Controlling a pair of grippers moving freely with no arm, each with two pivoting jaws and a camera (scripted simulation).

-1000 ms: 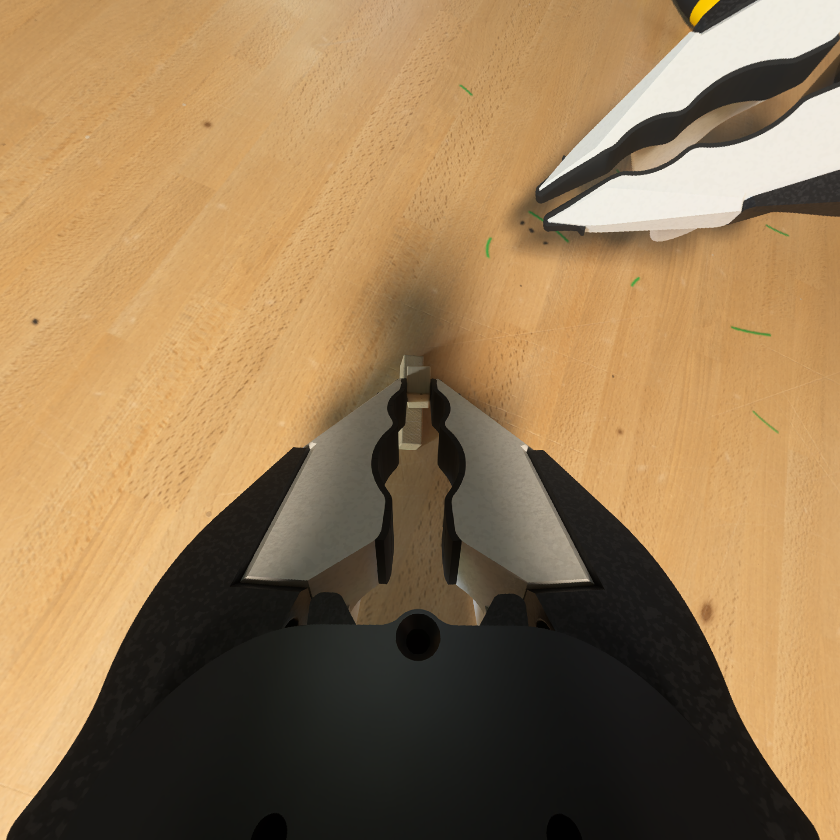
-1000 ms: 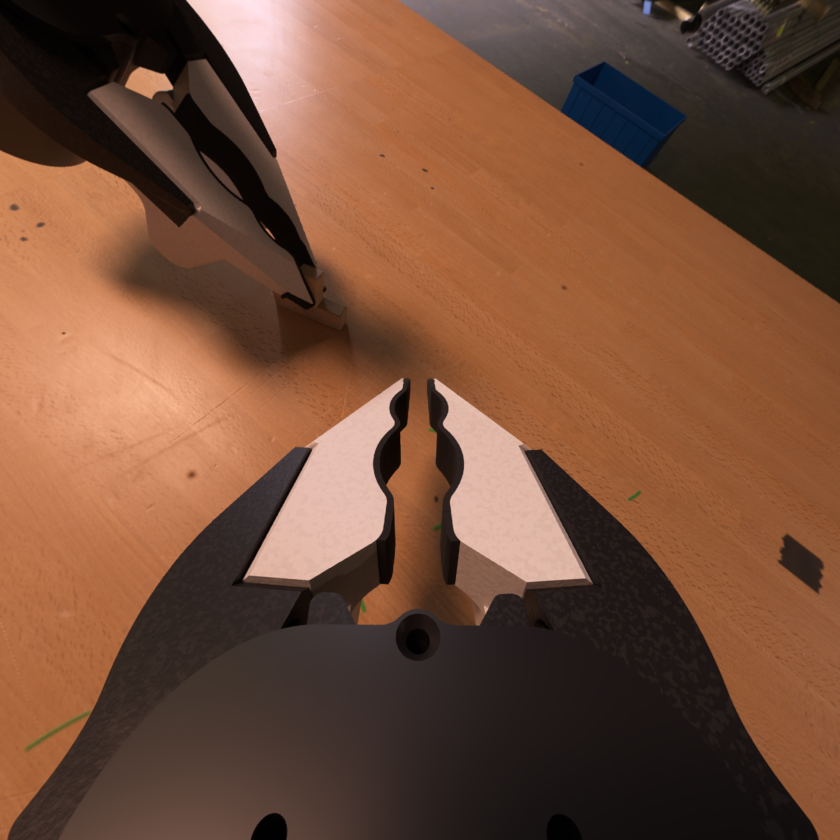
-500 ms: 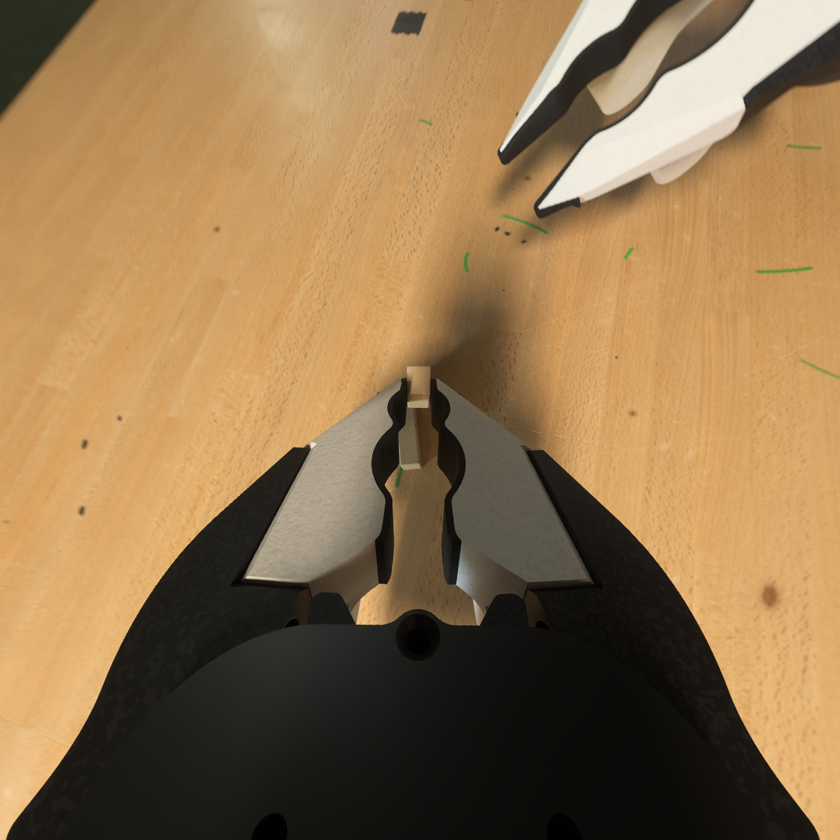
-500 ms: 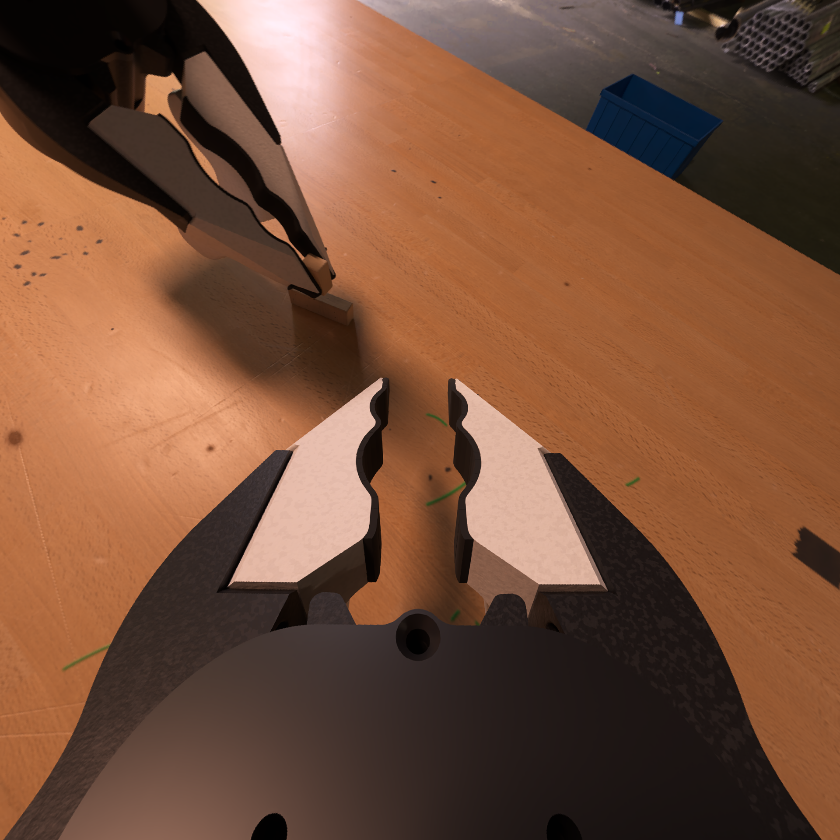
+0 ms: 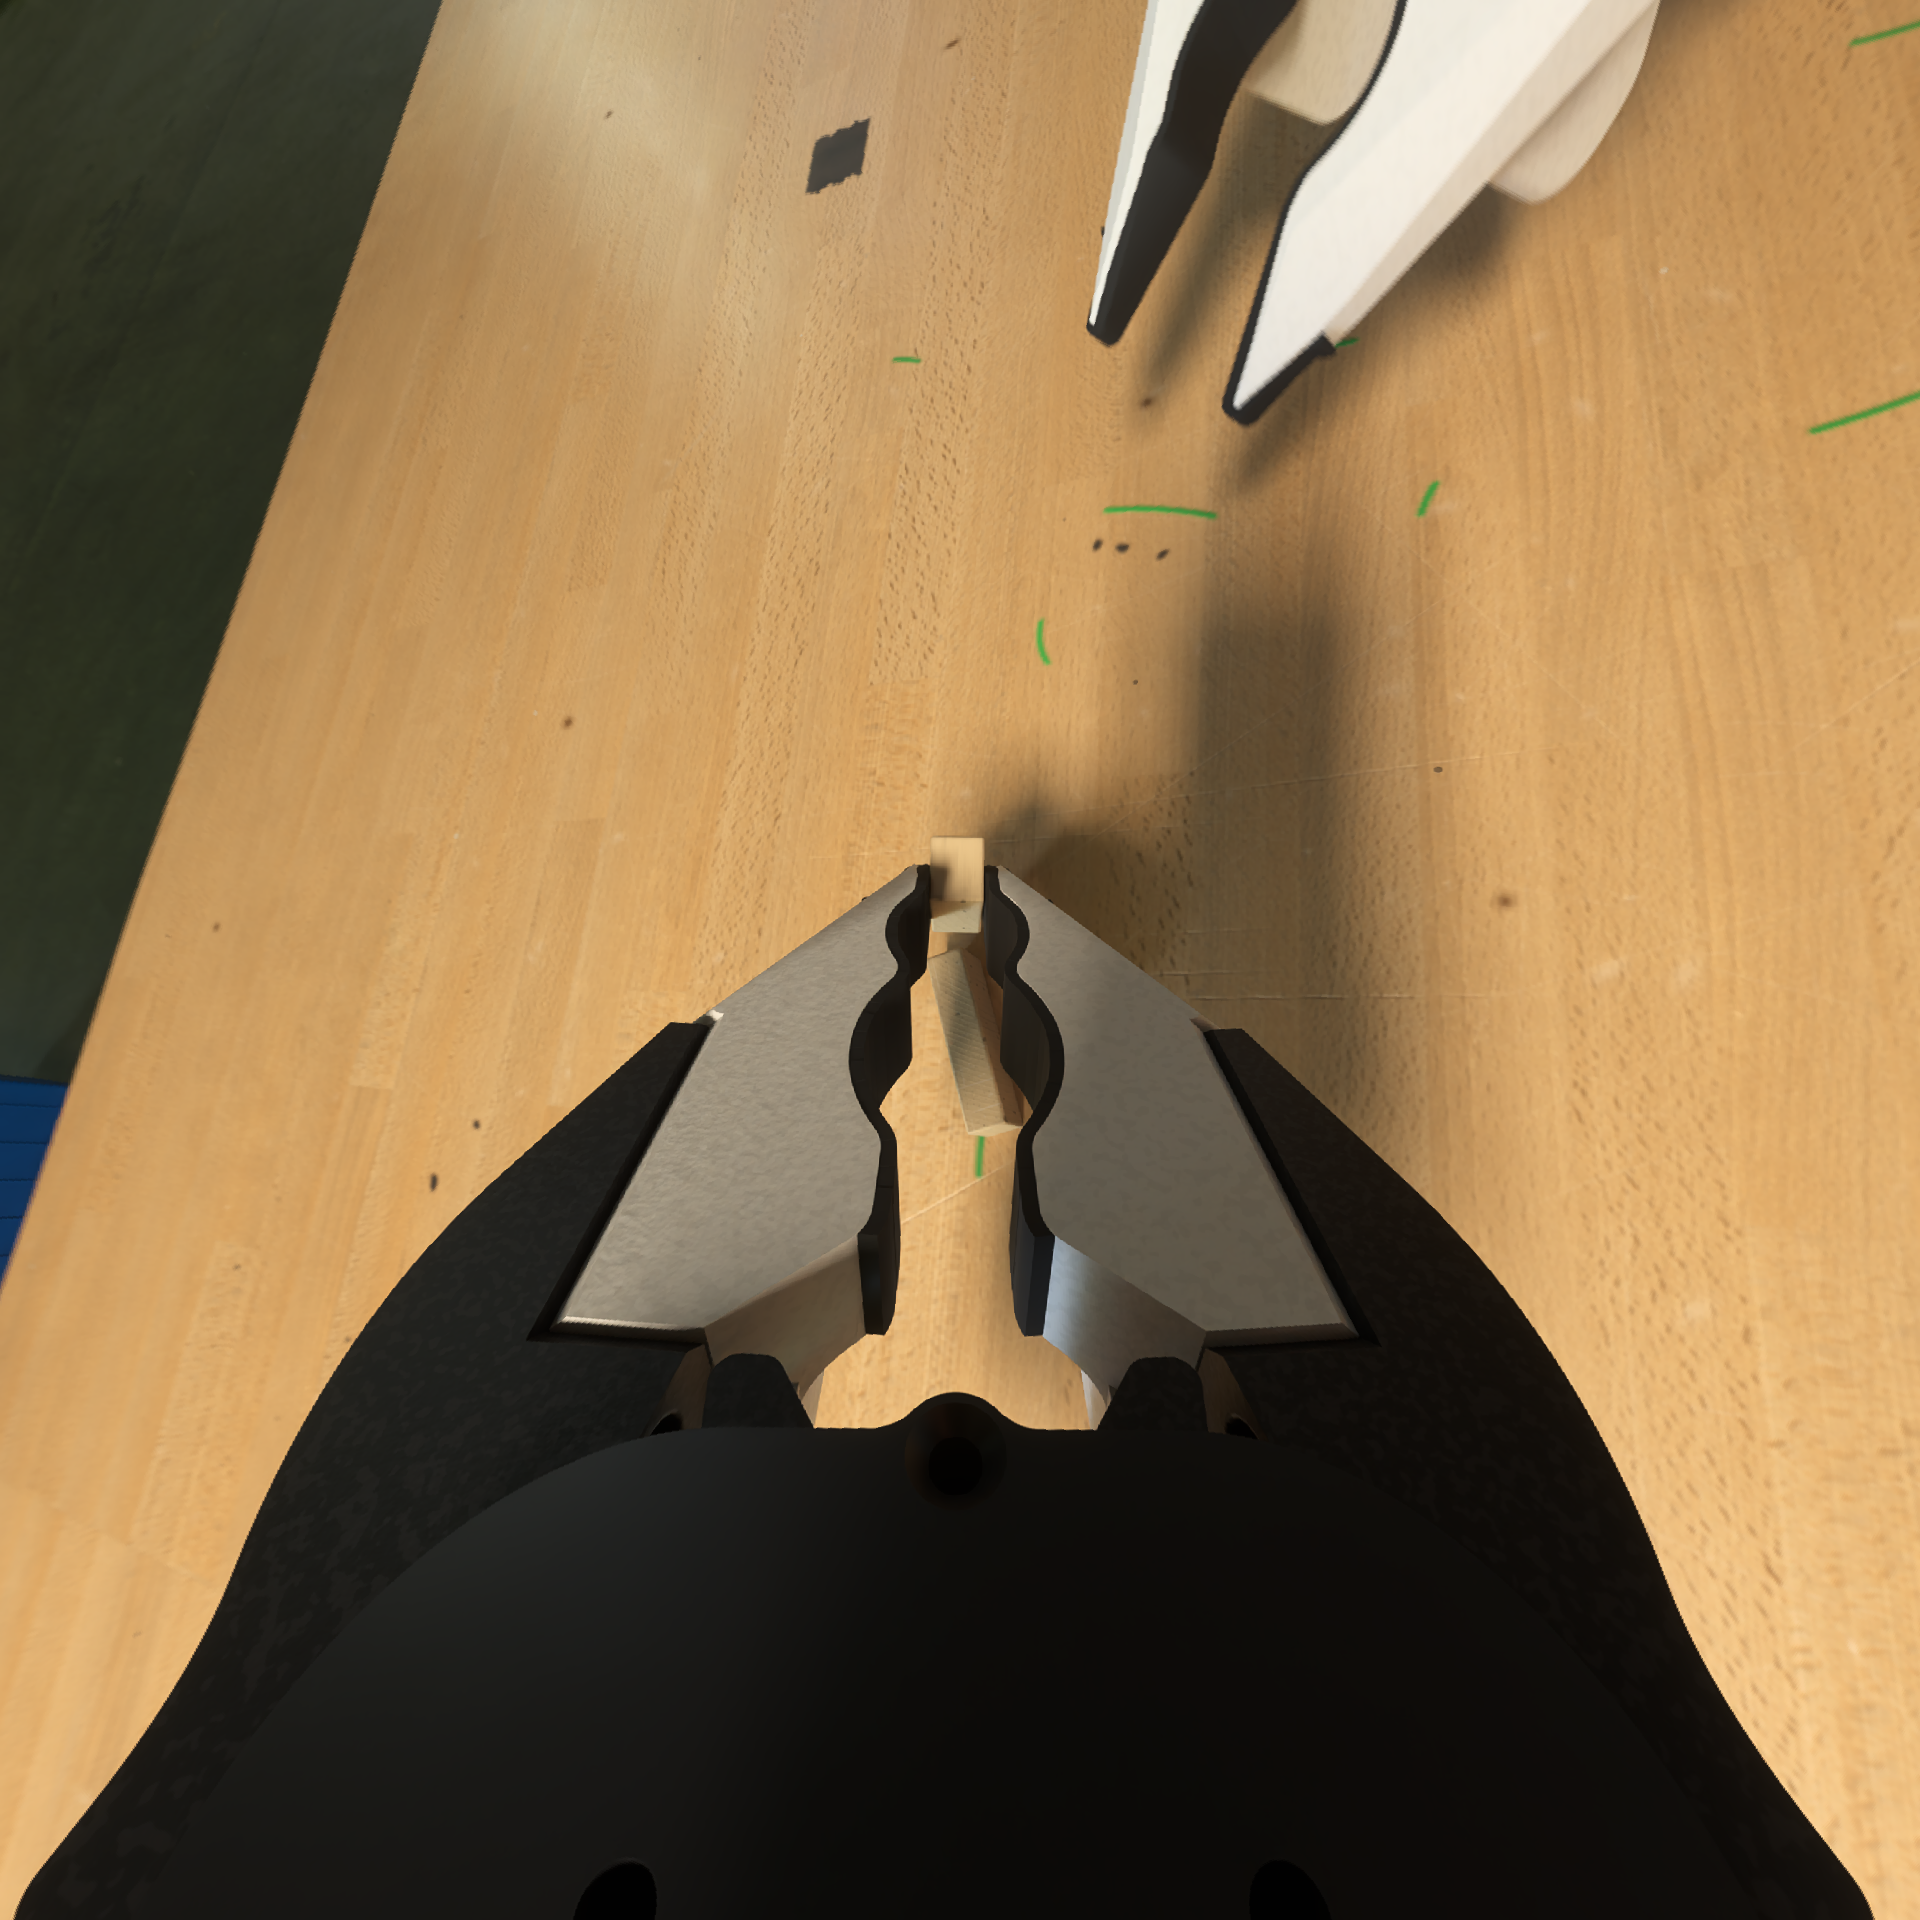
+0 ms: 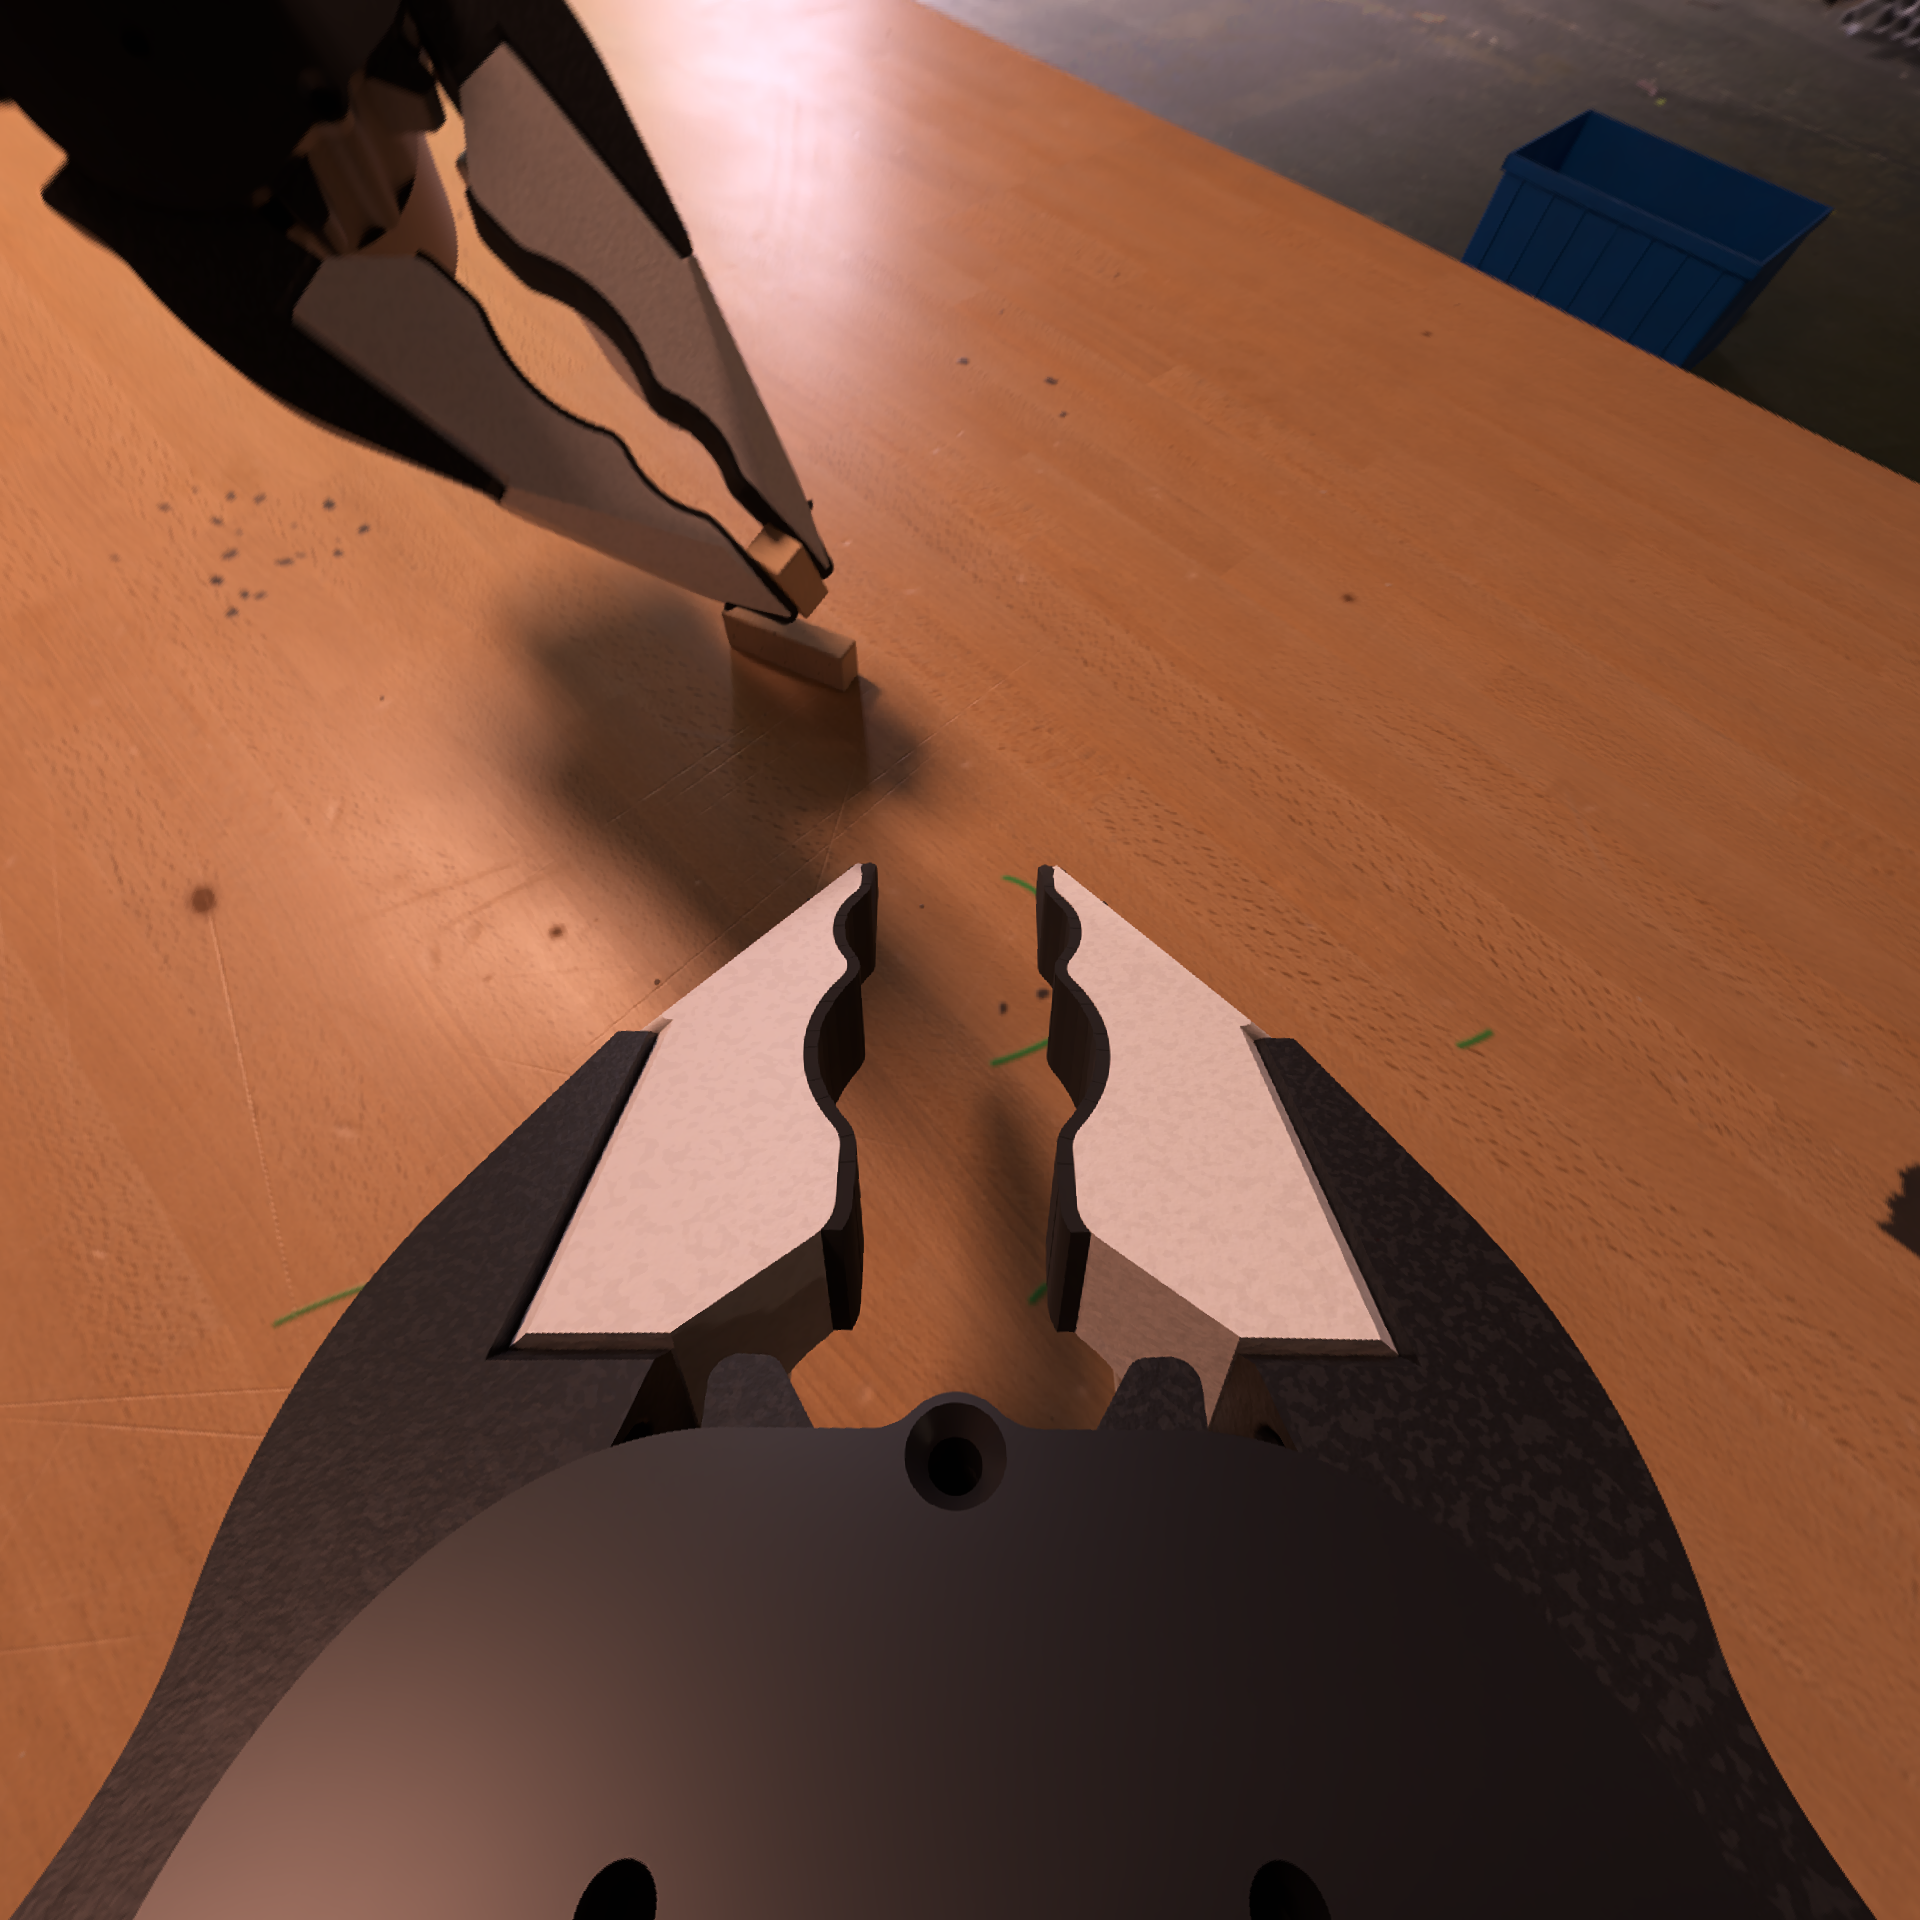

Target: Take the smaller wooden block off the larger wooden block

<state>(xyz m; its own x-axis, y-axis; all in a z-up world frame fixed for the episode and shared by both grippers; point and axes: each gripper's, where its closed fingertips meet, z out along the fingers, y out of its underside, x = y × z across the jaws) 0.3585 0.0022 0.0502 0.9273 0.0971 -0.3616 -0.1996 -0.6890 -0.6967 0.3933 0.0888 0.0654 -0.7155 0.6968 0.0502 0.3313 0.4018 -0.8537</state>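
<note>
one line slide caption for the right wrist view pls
Left gripper pinches the smaller wooden block just above the larger wooden block; right gripper open nearby.

Warm, bright light falls on the wooden table (image 5: 644,623) from above — a pale glare patch sits near its far edge in both views. Soft-edged shadows pool under the left gripper (image 6: 800,582) and spread toward the near edge. The floor beyond stays dim. Straight table edges bow outward — wide-angle distortion; focus is crisp throughout.
</note>
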